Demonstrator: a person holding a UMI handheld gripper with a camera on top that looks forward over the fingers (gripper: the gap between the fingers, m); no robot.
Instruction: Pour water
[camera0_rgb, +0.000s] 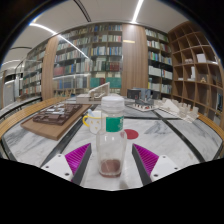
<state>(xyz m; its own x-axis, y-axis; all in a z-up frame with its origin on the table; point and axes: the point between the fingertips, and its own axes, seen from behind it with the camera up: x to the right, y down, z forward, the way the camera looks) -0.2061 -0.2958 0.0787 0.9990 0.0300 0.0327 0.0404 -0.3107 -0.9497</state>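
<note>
Clear bottle (109, 140) with a white cap stands upright between the pink pads (78, 157) of the gripper (110, 160), which appears closed on it; beyond, a green-labelled cup (113, 124) waits mid-surface (40, 145), so pouring seems not yet begun

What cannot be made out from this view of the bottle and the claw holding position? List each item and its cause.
- Bottle base: cut off in the gripper view by the dark lower border.
- Claw fingertips: also cut off there, so contact with the bottle is unclear.
- Green-labelled item behind: partly hidden by the bottle.
- Tray contents: too small.
</note>
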